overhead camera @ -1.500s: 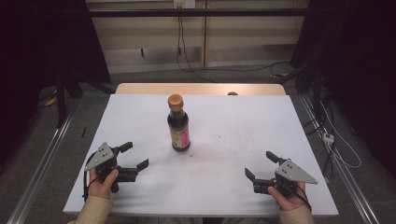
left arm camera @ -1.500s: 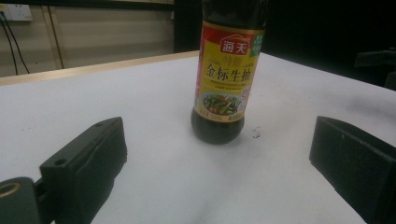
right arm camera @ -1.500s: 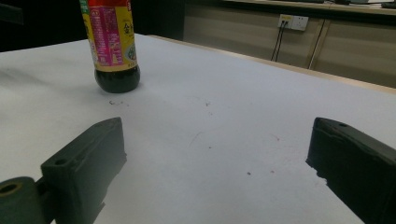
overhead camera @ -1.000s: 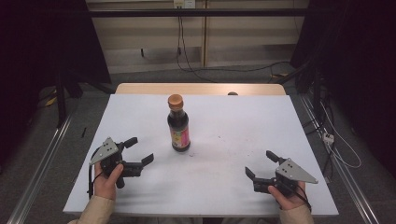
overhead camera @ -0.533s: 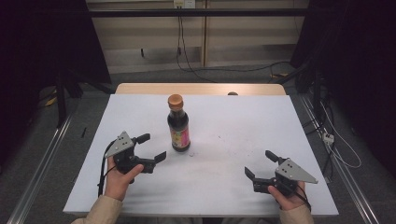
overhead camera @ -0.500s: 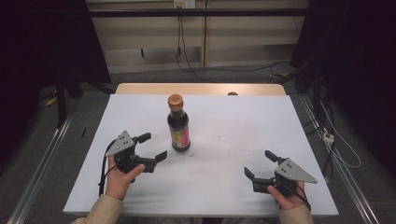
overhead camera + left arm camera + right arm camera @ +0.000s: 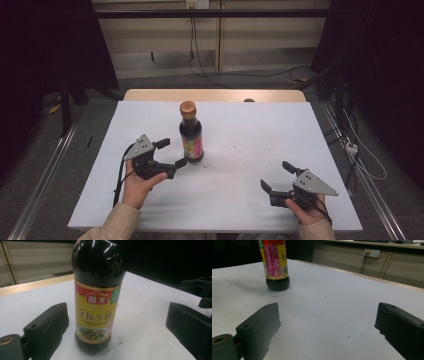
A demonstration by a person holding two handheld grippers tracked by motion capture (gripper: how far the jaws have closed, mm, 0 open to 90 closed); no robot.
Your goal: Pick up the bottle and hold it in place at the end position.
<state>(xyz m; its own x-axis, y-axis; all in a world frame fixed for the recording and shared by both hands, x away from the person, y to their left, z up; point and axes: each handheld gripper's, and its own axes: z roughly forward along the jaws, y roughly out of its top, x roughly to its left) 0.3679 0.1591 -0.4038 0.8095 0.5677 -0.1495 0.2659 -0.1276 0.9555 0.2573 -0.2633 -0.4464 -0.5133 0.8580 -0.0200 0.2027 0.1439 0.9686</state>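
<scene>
i am bringing my left hand-held gripper (image 7: pixel 171 152) up to the soy sauce bottle (image 7: pixel 191 132), which is standing upright near the middle of the white counter (image 7: pixel 310 130), a little toward its far edge. my jaws are spread wide, one on each side of the bottle's lower body in the left gripper view, and neither pad is touching the glass yet. my right hand-held gripper (image 7: pixel 276 180) is resting low near the counter's near right side, well apart from the bottle, its jaws also wide with nothing between them.

what i am worrying about: the bottle is tall, narrow and dark with a glossy surface, so if i am closing while one jaw reaches it first, i judge that jaw may be pushing it sideways and tipping it over. the near jaw tip is already just beside the base in the high view, so a careless nudge forward may be sliding the bottle across the counter. gripping too low on the rounded base may be letting it slip or swing once lifted.

counting: one bottle with one orange cap (image 7: pixel 188 107), two hand-held grippers, one counter. a few small dark specks (image 7: pixel 277 296) are lying on the counter near the bottle's base.
</scene>
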